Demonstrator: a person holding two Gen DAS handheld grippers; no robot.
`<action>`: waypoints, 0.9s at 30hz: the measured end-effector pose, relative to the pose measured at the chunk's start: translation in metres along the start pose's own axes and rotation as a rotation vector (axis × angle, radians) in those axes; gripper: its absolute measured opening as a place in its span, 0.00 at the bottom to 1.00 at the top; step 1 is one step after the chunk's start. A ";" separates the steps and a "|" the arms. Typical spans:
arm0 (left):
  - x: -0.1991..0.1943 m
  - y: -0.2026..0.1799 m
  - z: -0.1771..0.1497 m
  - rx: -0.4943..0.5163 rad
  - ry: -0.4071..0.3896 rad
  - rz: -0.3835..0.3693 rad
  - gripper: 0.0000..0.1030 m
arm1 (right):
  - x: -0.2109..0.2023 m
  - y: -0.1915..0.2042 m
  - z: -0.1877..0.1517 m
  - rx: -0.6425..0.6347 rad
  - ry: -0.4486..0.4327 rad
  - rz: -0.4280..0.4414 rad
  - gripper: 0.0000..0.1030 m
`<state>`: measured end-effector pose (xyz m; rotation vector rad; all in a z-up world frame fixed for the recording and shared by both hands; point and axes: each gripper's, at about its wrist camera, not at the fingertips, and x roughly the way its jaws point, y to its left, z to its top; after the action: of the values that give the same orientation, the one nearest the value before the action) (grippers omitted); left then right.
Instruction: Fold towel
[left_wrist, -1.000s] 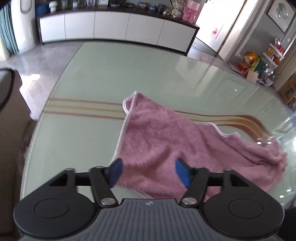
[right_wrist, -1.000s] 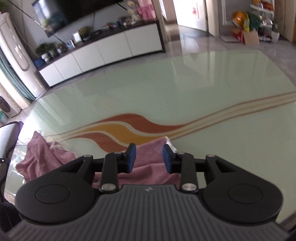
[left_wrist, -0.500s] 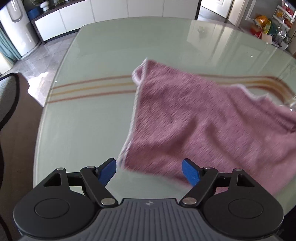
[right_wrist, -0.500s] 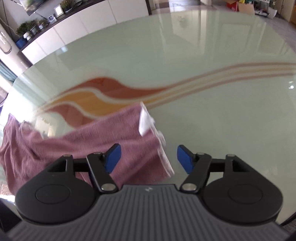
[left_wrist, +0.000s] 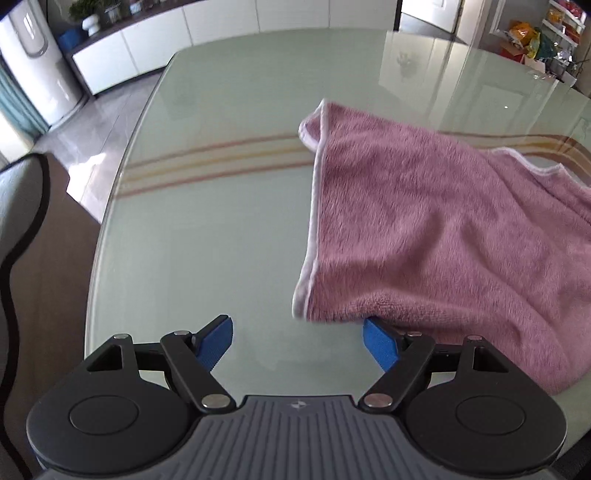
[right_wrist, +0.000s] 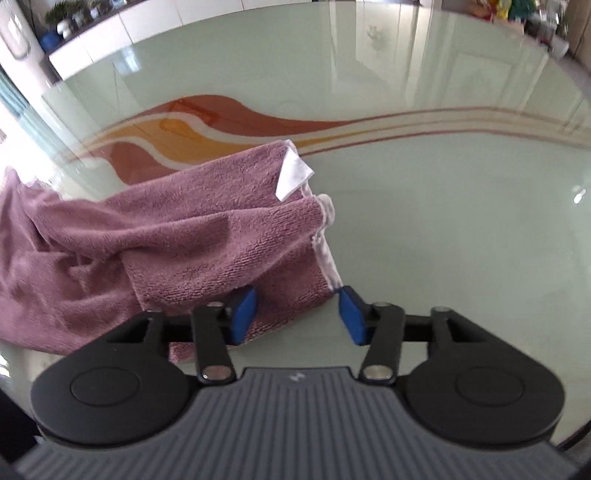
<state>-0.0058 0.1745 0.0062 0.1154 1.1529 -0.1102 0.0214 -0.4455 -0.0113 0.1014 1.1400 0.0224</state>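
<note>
A pink towel (left_wrist: 424, 229) with a white hem lies rumpled on the pale green glass table (left_wrist: 221, 184). In the left wrist view my left gripper (left_wrist: 295, 328) stands wide open low over the glass. The towel's near left corner drapes over the tip of its right finger. In the right wrist view the towel (right_wrist: 203, 240) shows a white label (right_wrist: 293, 173) at its right edge. My right gripper (right_wrist: 297, 299) straddles the near right corner and its jaws are closing. The cloth lies between the pads with a gap on either side.
The table (right_wrist: 443, 221) carries orange and red wavy stripes behind the towel. Its curved left edge drops to a chair (left_wrist: 22, 258) and tiled floor. A white low cabinet (left_wrist: 147, 48) and a standing air conditioner (left_wrist: 37, 55) line the far wall.
Both grippers have dropped closer to the table and tipped downward. The right jaws spread wide, then narrowed around the towel's corner. In the left view the towel has shifted right.
</note>
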 end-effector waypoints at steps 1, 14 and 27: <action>0.002 -0.003 0.002 0.010 -0.001 0.001 0.76 | 0.001 0.000 0.001 0.001 0.002 0.003 0.30; -0.001 -0.009 0.007 -0.015 0.018 -0.145 0.19 | -0.021 0.001 -0.001 0.065 -0.023 0.071 0.06; -0.055 0.028 -0.052 -0.141 0.028 -0.270 0.18 | -0.120 -0.007 -0.006 0.050 -0.190 0.174 0.06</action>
<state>-0.0708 0.2117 0.0366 -0.1645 1.1960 -0.2662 -0.0346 -0.4602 0.0943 0.2425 0.9394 0.1366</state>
